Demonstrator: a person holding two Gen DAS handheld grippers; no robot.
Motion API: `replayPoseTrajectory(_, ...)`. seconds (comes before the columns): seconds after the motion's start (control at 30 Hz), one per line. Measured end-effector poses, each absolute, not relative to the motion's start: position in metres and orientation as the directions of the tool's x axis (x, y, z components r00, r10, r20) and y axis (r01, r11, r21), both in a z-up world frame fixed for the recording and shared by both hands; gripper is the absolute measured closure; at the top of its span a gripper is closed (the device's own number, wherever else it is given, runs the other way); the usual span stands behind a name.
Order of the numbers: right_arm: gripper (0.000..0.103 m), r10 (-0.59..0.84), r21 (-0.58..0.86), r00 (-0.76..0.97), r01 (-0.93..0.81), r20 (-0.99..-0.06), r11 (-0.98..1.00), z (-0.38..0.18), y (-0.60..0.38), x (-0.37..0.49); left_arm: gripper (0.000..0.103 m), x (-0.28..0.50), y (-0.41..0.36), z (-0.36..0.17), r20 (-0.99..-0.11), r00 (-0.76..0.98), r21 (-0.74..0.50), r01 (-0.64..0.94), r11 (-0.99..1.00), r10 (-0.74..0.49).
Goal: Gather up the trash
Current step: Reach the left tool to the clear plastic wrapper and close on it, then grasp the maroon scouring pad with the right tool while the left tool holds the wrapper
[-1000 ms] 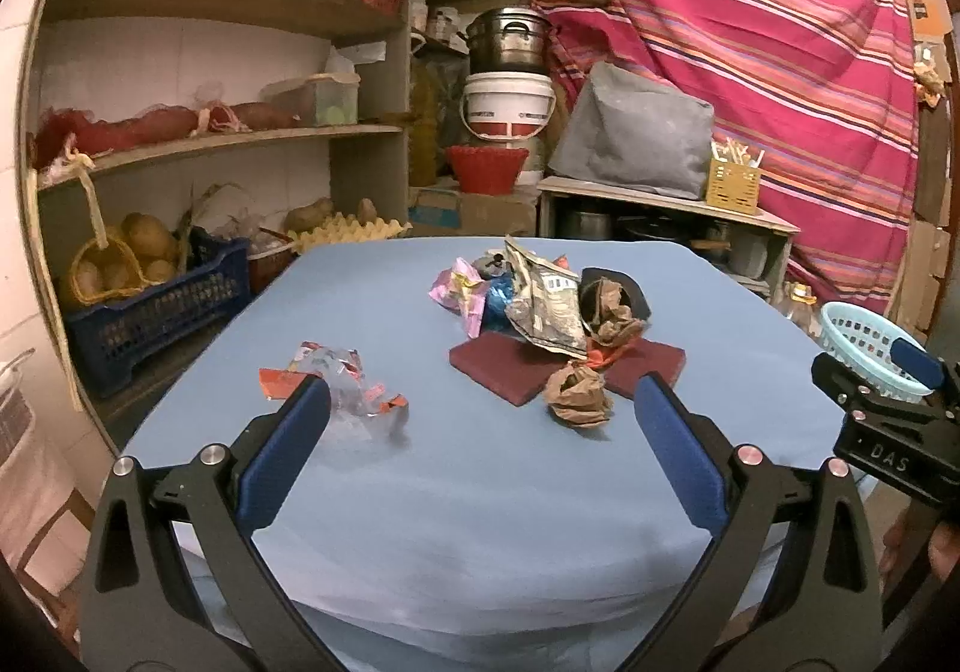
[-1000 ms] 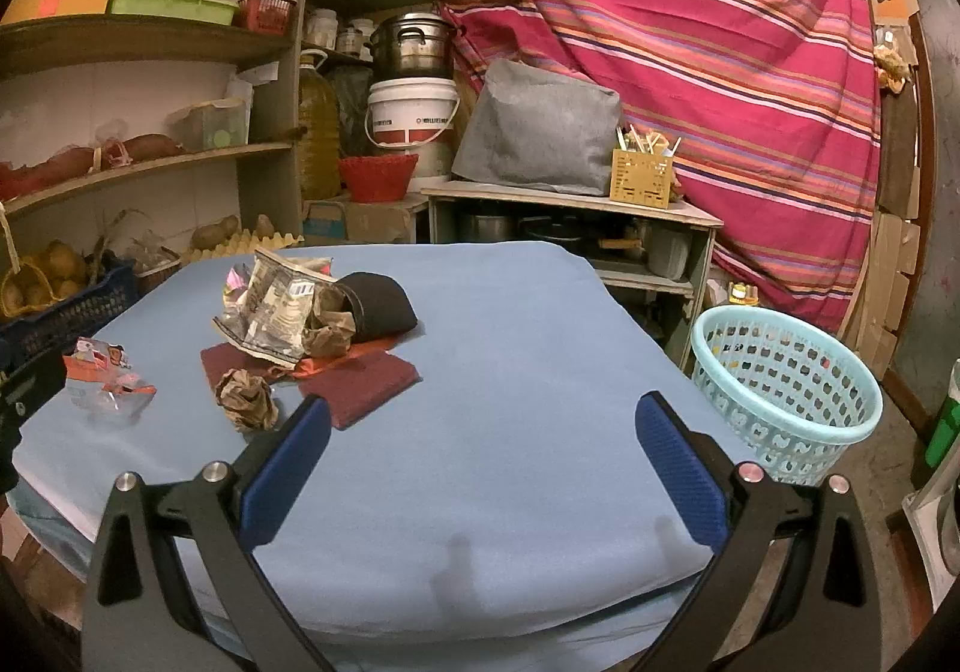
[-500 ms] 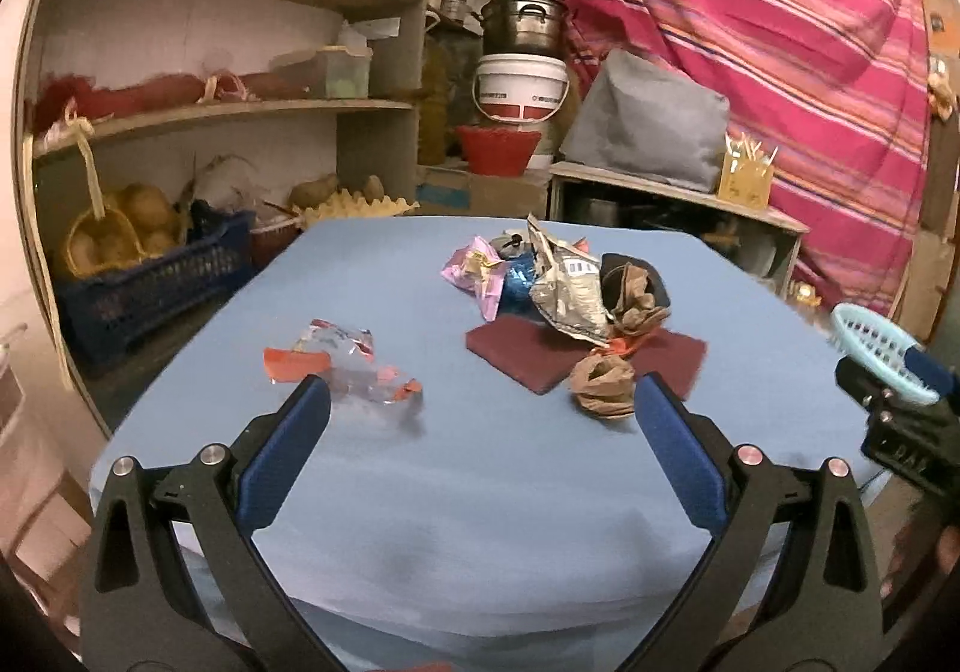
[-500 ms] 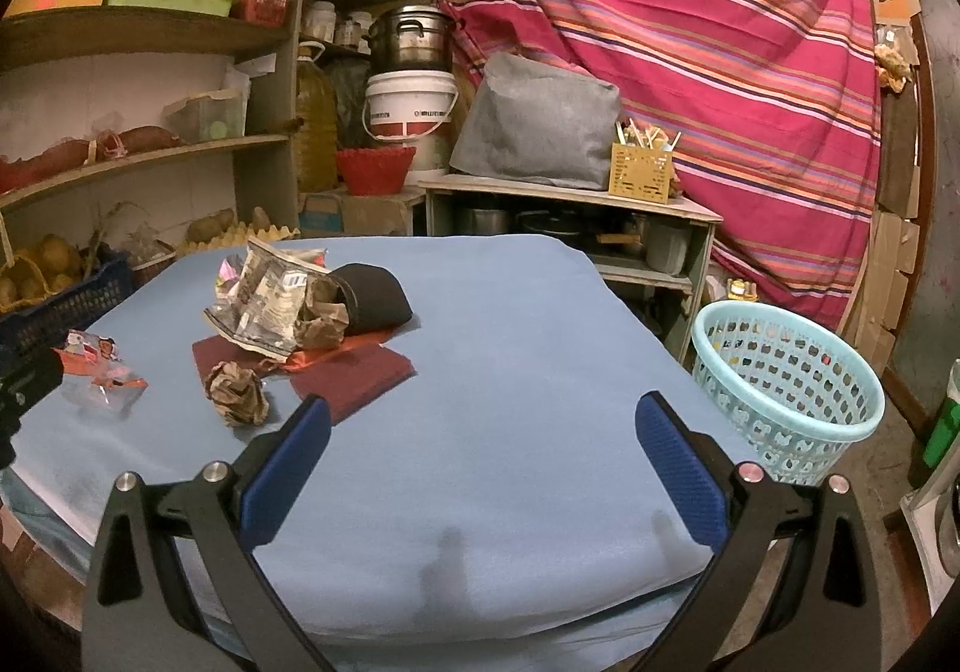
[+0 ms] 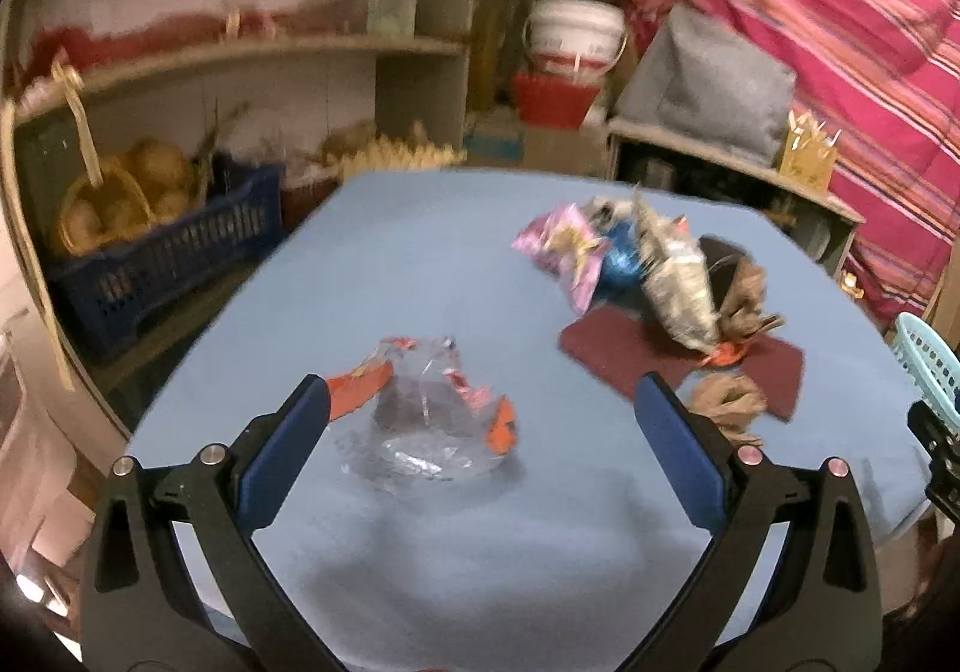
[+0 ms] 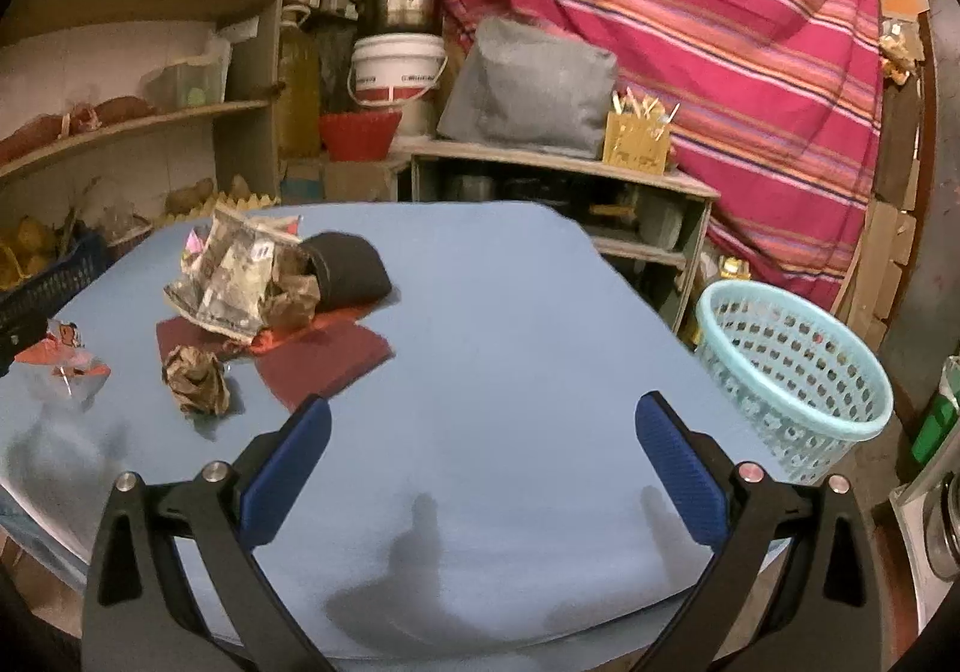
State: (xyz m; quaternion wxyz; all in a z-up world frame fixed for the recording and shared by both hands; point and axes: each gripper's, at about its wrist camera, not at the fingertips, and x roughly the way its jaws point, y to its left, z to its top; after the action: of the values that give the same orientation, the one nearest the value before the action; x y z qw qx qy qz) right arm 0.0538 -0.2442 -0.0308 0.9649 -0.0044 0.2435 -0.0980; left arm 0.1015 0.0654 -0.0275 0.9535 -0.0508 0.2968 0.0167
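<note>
A crumpled clear plastic wrapper with red print (image 5: 429, 420) lies on the blue table (image 5: 420, 282), just ahead of my open left gripper (image 5: 480, 453) and between its fingers' lines. Further right sits a heap of trash (image 5: 654, 276): pink, blue and silver wrappers, brown paper, on dark red pads (image 5: 606, 351). A crumpled brown paper ball (image 5: 729, 402) lies beside my right finger. In the right wrist view the same heap (image 6: 252, 276), paper ball (image 6: 195, 378) and clear wrapper (image 6: 66, 357) lie to the left. My right gripper (image 6: 483, 462) is open over bare table. A light blue basket (image 6: 792, 372) stands off the table's right edge.
Wooden shelves (image 5: 240, 54) with baskets and a blue crate (image 5: 156, 264) line the left side. A low cabinet (image 6: 558, 192) with a grey bag, a white bucket (image 6: 396, 72) and a pot stands behind the table. A striped red cloth (image 6: 690, 24) hangs at the back.
My left gripper has moved forward and left toward the clear wrapper, which is now close between its fingers. My right gripper has advanced slightly over the table. Both stay open.
</note>
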Motion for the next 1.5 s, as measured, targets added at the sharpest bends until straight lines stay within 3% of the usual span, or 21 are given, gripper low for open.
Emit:
replayPoseTrajectory(0.1, 0.004, -0.216, -0.089, 0.851, 0.198, -0.478, 0.976, -0.035, -0.24, 0.057, 0.009, 0.12, 0.076, -0.04, -0.623, 0.782, -0.117, -0.046, 0.992, -0.037)
replayPoseTrajectory(0.23, 0.004, -0.217, -0.077, 0.847, 0.205, -0.485, 0.976, -0.034, -0.239, 0.058, 0.021, 0.143, 0.082, -0.051, -0.654, 0.756, -0.054, -0.02, 0.998, -0.02)
replayPoseTrajectory(0.3, 0.004, -0.22, -0.069, 0.842, 0.213, -0.492, 0.974, -0.036, -0.241, 0.059, 0.027, 0.154, 0.09, -0.057, -0.675, 0.737, -0.078, -0.013, 0.997, -0.043)
replayPoseTrajectory(0.43, 0.004, -0.177, -0.022, 0.823, 0.197, -0.54, 0.98, -0.039, -0.247, 0.067, 0.048, 0.171, 0.096, -0.067, -0.715, 0.695, -0.117, -0.009, 0.993, -0.078)
replayPoseTrajectory(0.77, 0.004, -0.098, 0.005, 0.809, 0.124, -0.58, 0.992, -0.026, -0.246, 0.123, 0.052, 0.185, 0.072, -0.059, -0.698, 0.711, -0.094, 0.018, 0.995, -0.079)
replayPoseTrajectory(1.03, 0.004, 0.016, 0.049, 0.751, 0.022, -0.66, 0.999, -0.058, -0.229, 0.16, 0.052, 0.191, 0.054, -0.045, -0.669, 0.738, -0.091, 0.034, 0.995, -0.086)
replayPoseTrajectory(1.5, 0.004, 0.019, 0.0, 0.676, -0.027, -0.736, 1.0, -0.068, -0.183, 0.186, 0.051, 0.19, 0.046, -0.027, -0.635, 0.768, -0.085, 0.042, 0.996, -0.087)
